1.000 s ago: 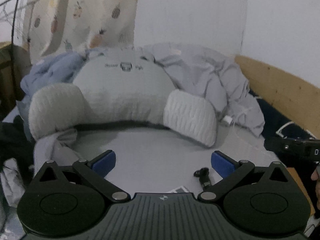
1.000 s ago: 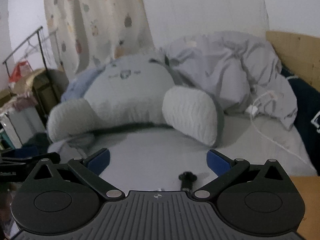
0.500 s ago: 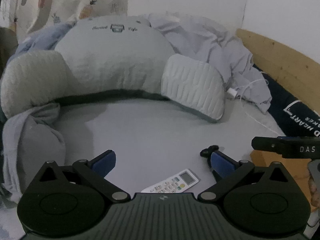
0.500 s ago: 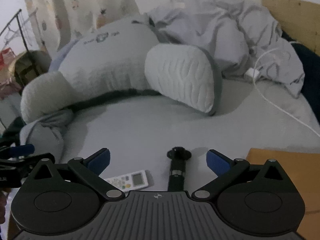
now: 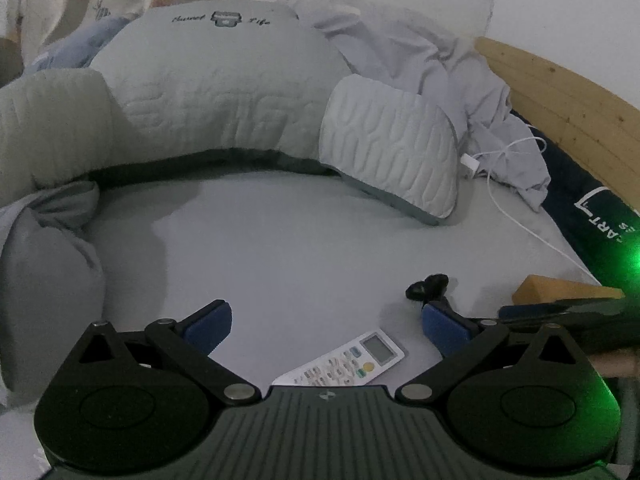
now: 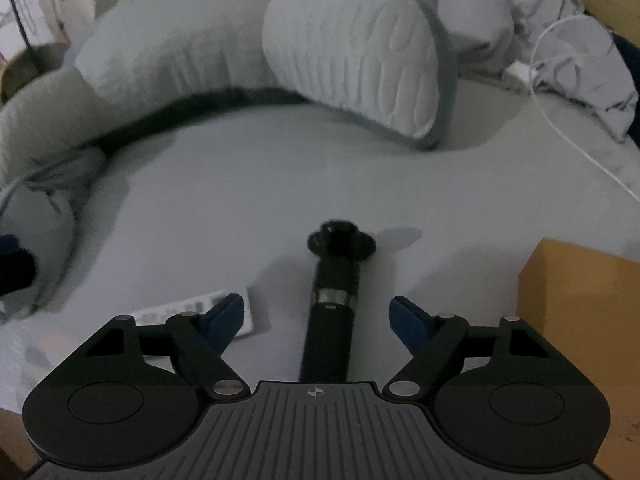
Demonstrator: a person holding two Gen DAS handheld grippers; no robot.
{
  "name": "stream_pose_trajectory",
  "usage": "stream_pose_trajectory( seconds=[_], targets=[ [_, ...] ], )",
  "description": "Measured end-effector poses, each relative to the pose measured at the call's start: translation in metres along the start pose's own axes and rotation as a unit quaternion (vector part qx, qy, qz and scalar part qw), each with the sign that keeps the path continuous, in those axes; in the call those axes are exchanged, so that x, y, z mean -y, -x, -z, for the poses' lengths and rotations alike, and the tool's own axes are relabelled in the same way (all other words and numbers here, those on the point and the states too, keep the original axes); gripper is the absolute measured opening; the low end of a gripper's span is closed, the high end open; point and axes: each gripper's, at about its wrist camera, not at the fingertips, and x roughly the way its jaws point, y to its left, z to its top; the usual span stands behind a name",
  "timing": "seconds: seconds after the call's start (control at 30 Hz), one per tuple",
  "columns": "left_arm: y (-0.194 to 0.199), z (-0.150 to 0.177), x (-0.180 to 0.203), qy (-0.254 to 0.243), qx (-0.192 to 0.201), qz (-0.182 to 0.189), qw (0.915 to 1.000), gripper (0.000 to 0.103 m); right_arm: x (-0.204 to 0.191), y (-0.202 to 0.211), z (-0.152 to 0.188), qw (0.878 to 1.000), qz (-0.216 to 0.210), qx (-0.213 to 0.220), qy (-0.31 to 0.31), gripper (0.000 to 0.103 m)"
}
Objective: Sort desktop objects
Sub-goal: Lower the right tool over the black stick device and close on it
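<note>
You have a bed (image 5: pixel 280 248) with a grey sheet before you. On it lie 1 white remote (image 5: pixel 348 364) near its front edge, 1 black rod-shaped tool (image 6: pixel 332 300) just beside the remote, a cardboard box (image 6: pixel 580 300) toward the right edge, and a curved grey cushion (image 5: pixel 224 92) at the back.

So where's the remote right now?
The remote lies on the grey sheet, low in the left wrist view, just left of the black stick and the brown box.
</note>
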Motion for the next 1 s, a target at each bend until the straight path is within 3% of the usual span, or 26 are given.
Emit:
stream_pose_trajectory(
  seconds=[0.1,0.43,0.57,1.0],
  targets=[
    [0.002,0.004,-0.002,0.009,-0.002,0.003,1.0000,0.103,0.000,-0.016,0.001,1.000,0.006,-0.011,0.007,0.069],
    [0.007,0.013,-0.007,0.018,-0.008,-0.004,0.9998,0.103,0.001,-0.046,0.004,0.999,0.023,-0.028,0.017,0.060],
    [0.008,0.013,-0.009,0.027,-0.009,-0.005,0.9996,0.103,0.001,-0.050,0.007,0.999,0.032,-0.023,0.018,0.049],
    [0.012,0.019,-0.010,0.038,-0.012,-0.006,0.9992,0.103,-0.004,-0.057,0.012,0.999,0.034,-0.007,0.040,0.041]
  ],
)
